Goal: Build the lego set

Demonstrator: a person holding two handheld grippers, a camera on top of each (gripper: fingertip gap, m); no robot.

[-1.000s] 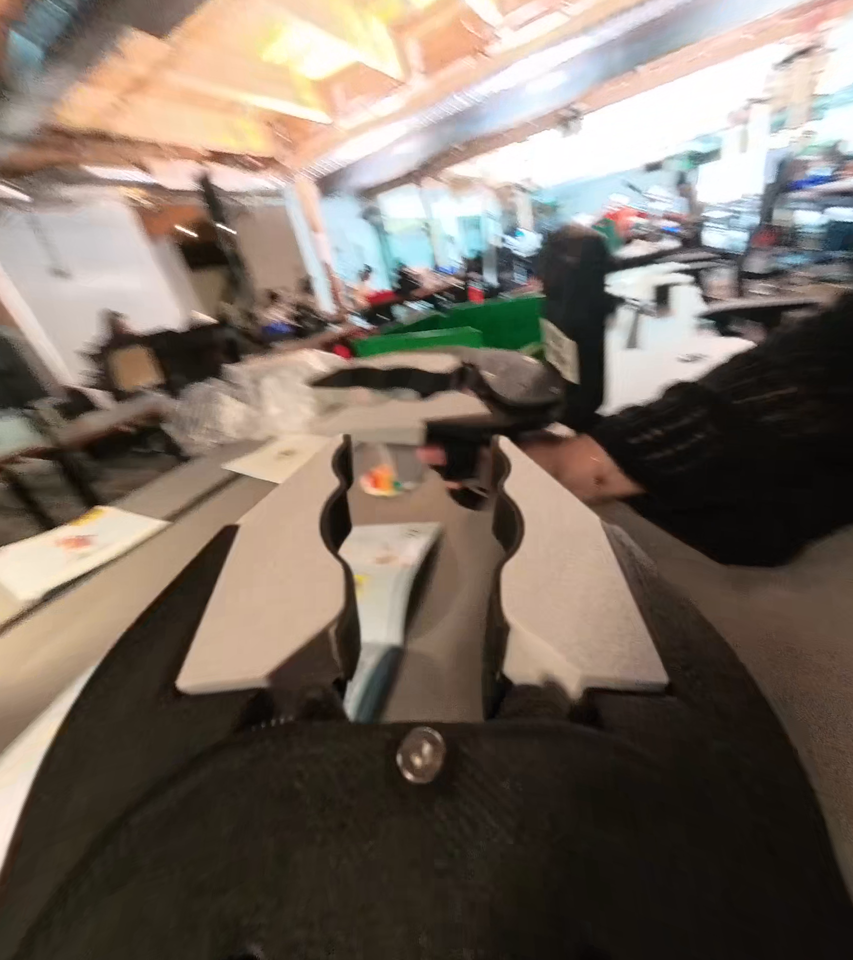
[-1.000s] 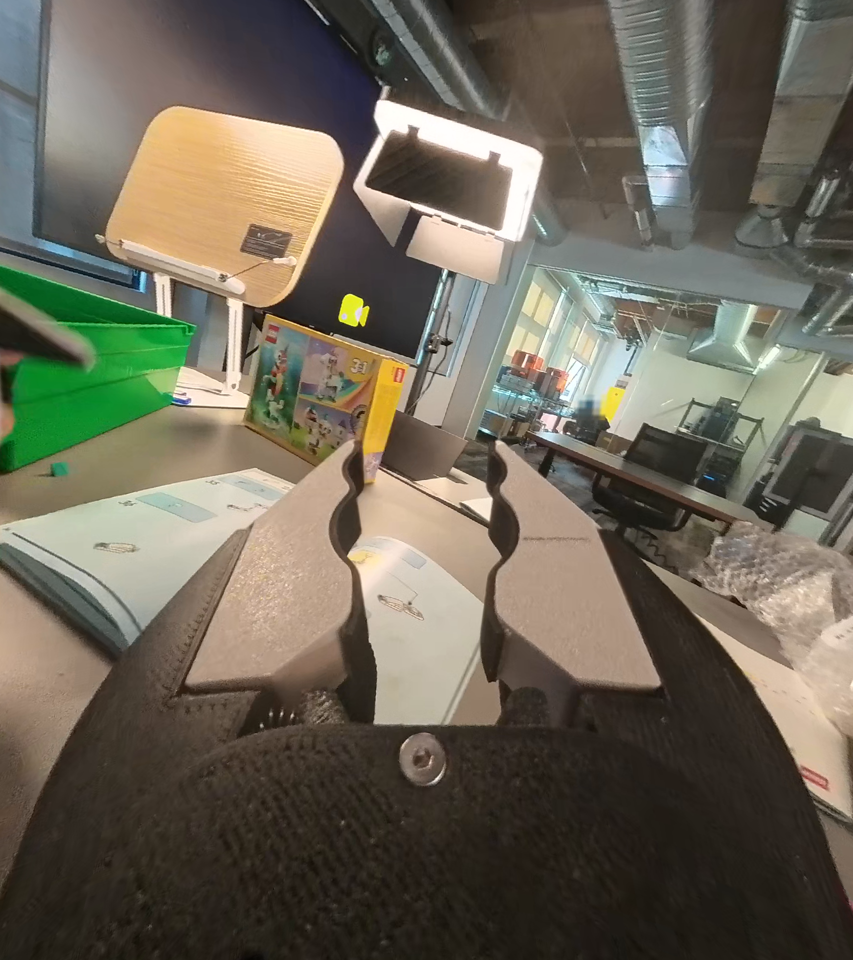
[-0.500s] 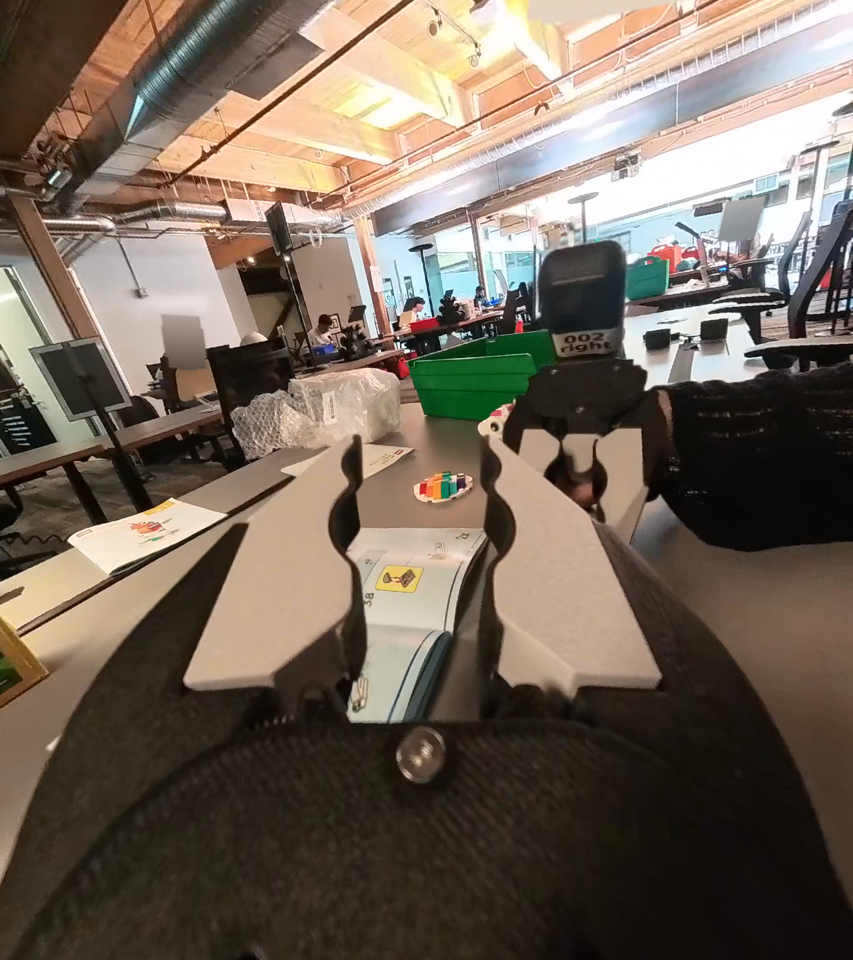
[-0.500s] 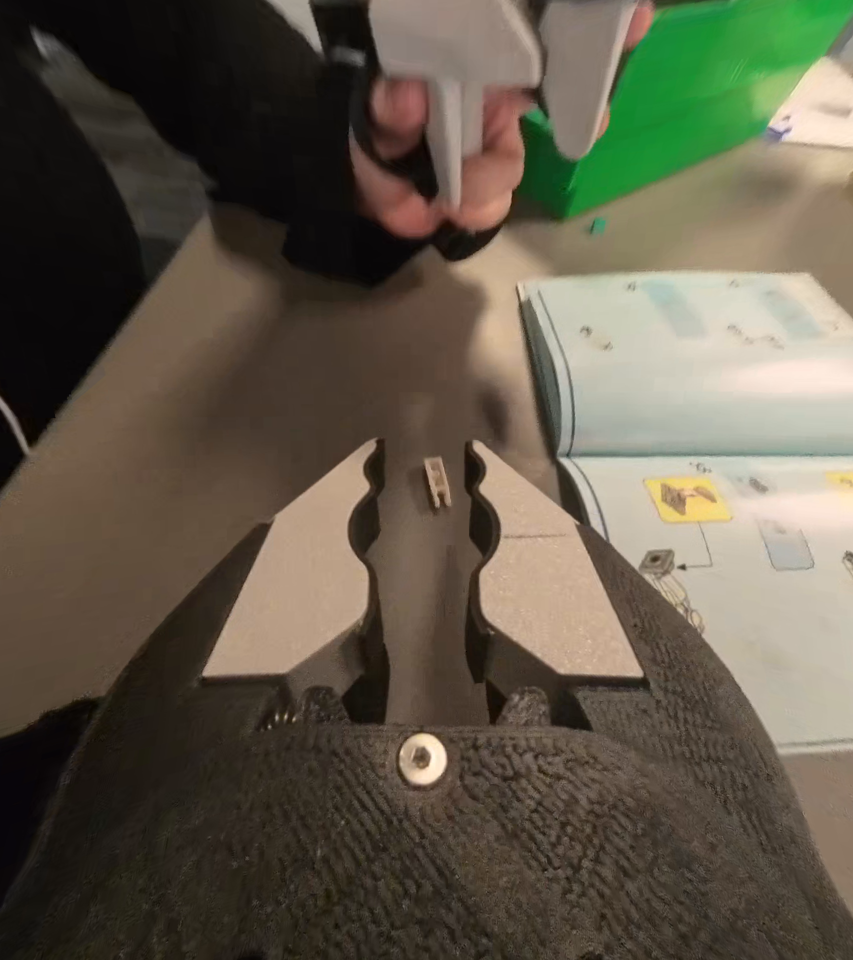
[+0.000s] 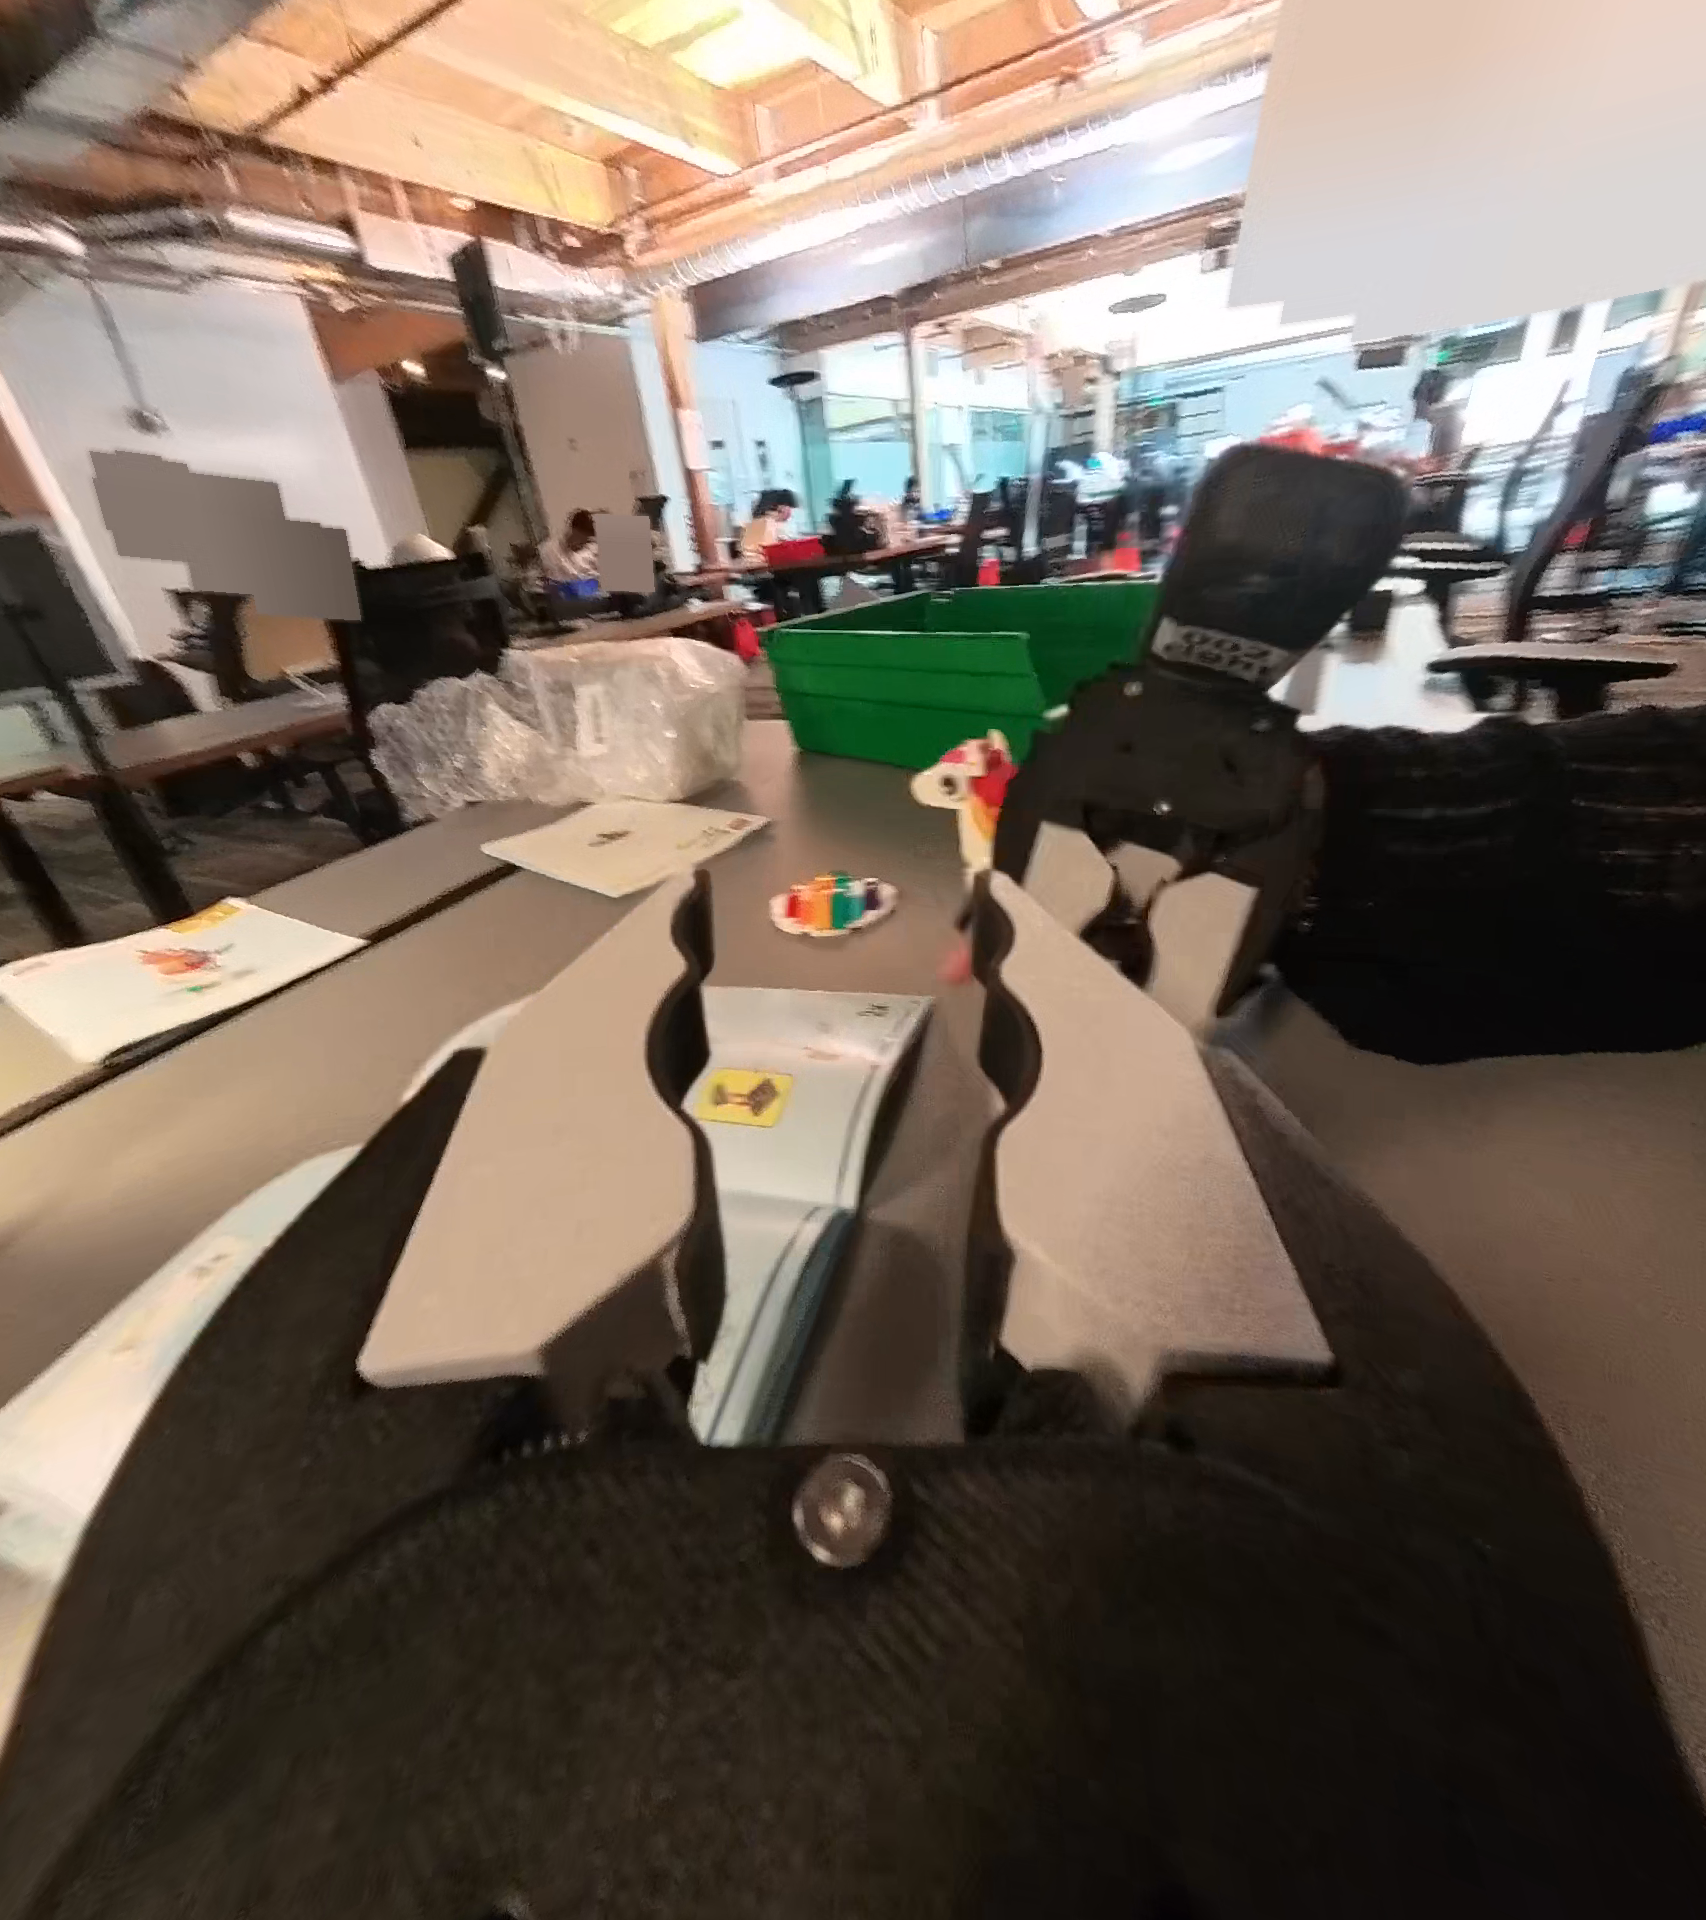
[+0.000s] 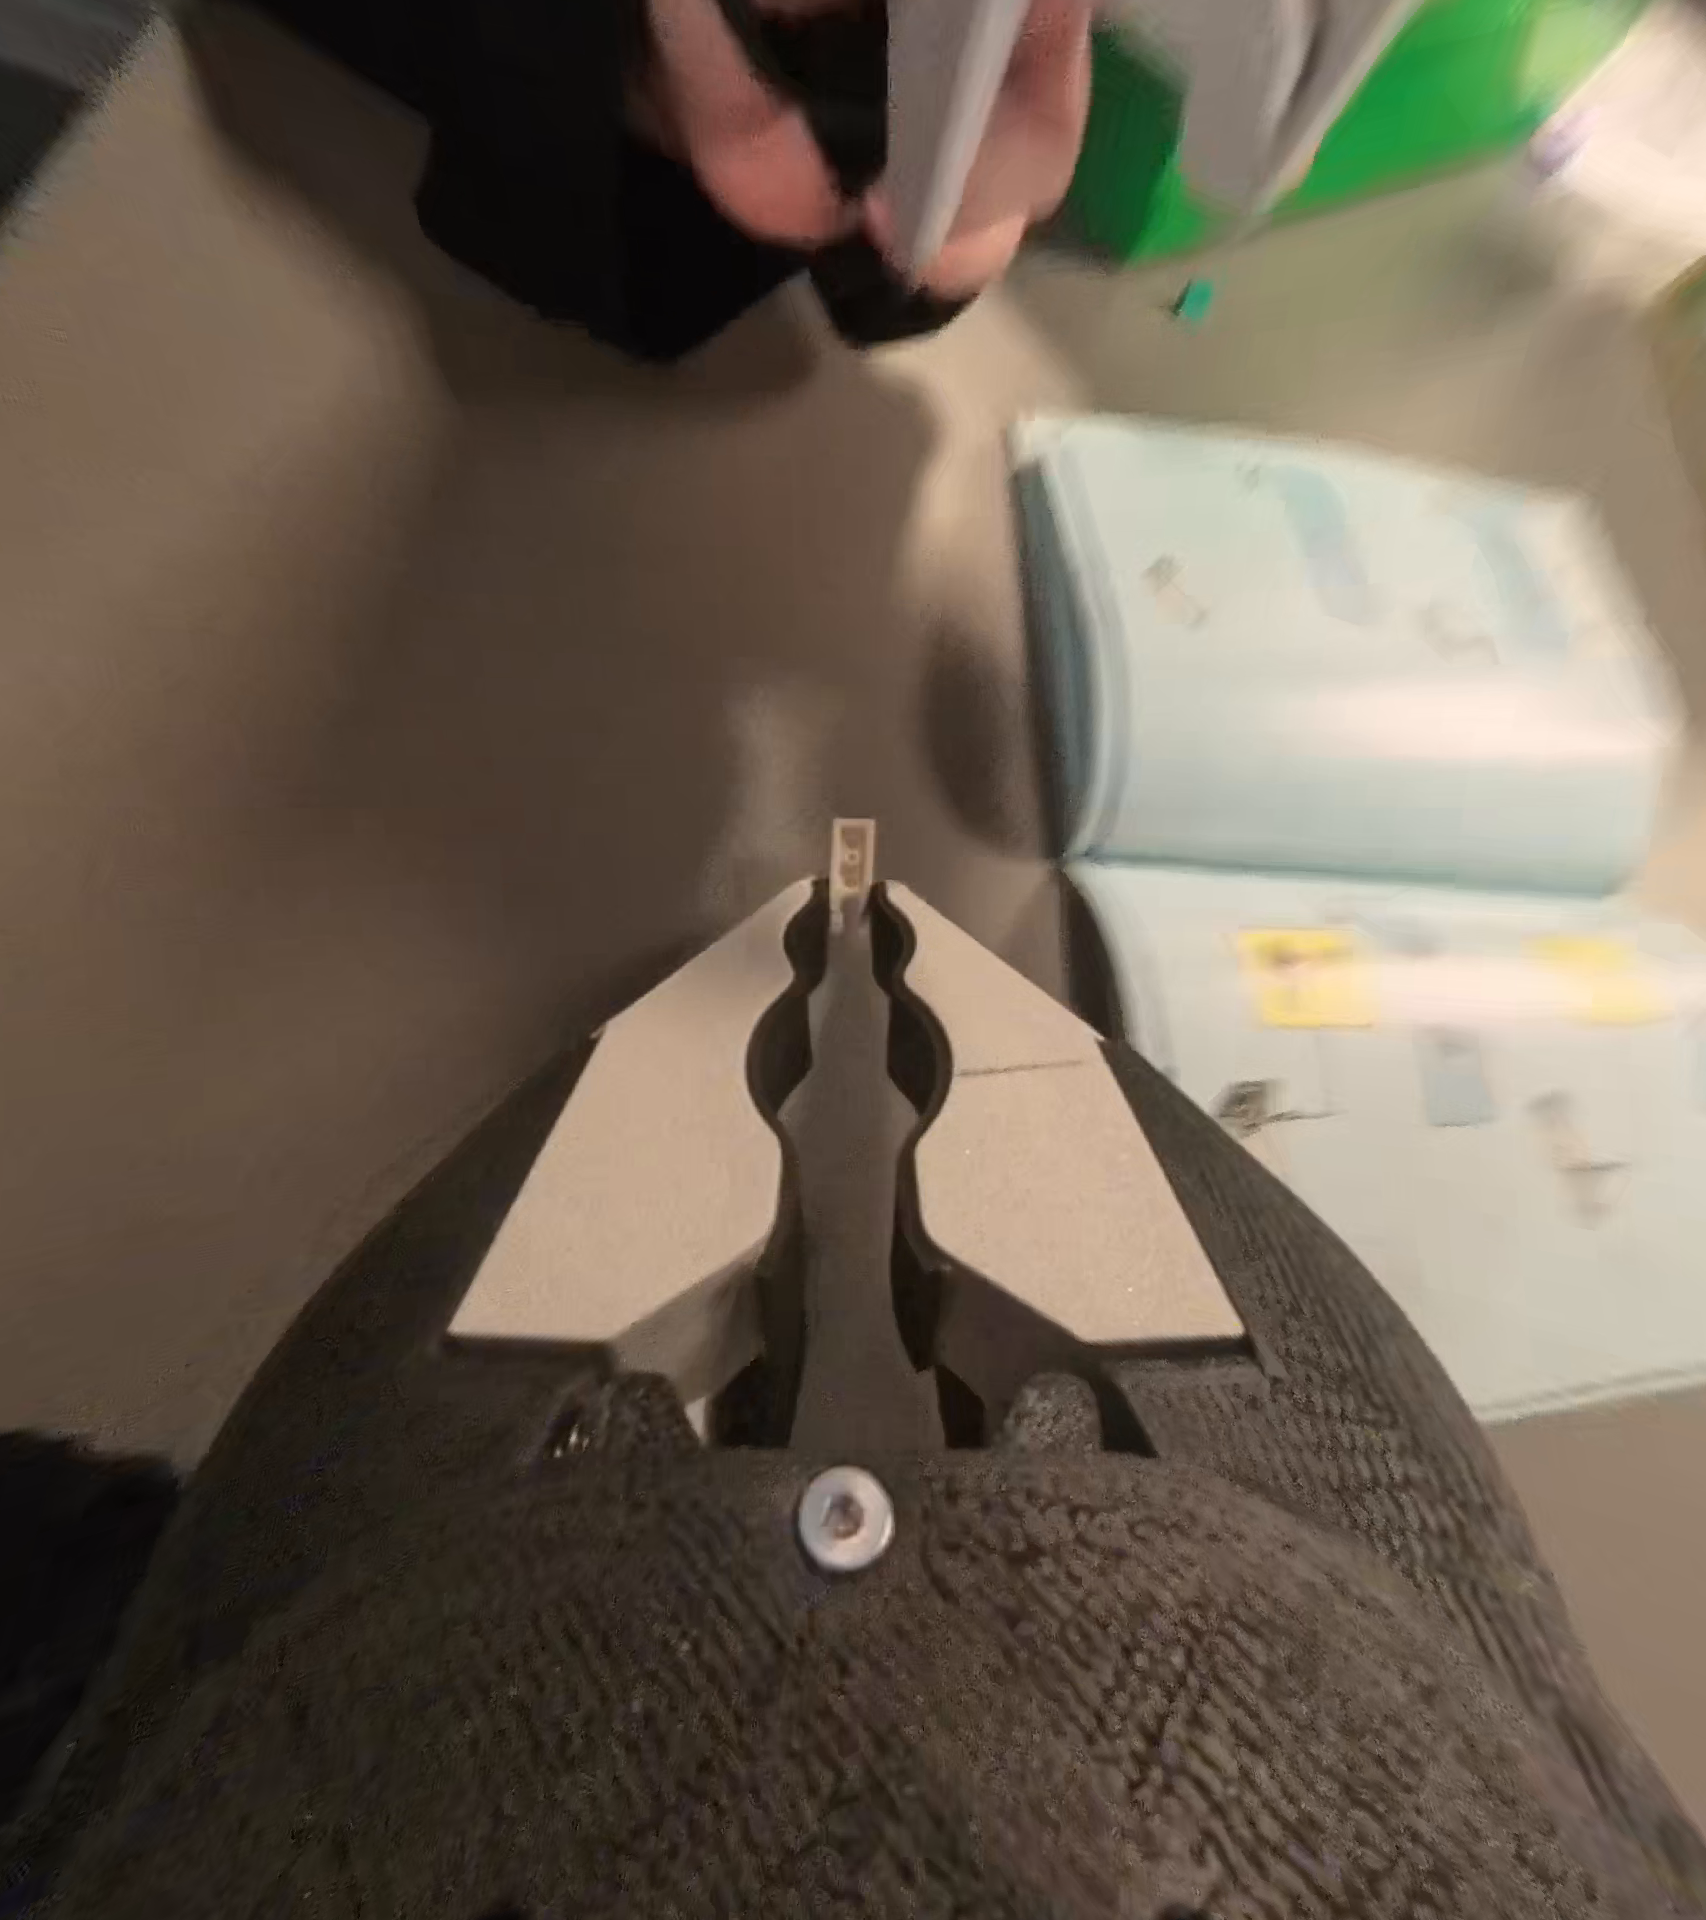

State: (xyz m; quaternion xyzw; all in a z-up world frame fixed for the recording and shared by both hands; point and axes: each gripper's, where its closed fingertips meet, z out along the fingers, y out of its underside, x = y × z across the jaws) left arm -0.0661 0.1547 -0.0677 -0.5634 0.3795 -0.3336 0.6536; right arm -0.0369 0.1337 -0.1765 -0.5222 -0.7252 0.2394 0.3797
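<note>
My right gripper point(image 6: 849, 889) points down at the grey table point(image 6: 413, 675) and is shut on a small tan Lego piece point(image 6: 851, 860) that sticks out past its tips. It also shows in the left wrist view point(image 5: 1155, 935), tips down by the table. My left gripper point(image 5: 838, 914) is open and empty, held low over an open light-blue instruction book point(image 5: 797, 1091). Beyond its tips stand a small multicoloured build on a white plate point(image 5: 833, 902) and a white unicorn figure point(image 5: 968, 790). The book also lies to the right in the right wrist view point(image 6: 1348, 779).
A green bin point(image 5: 911, 675) and a bubble-wrap bag point(image 5: 568, 727) stand at the back of the table. Two booklets point(image 5: 620, 842) point(image 5: 174, 961) lie to the left. A hand point(image 6: 755, 156) holds the left gripper above a loose green piece point(image 6: 1194, 299).
My right gripper swung down to the table, came over the tan piece and closed on it. My left gripper stayed open and shifted slightly.
</note>
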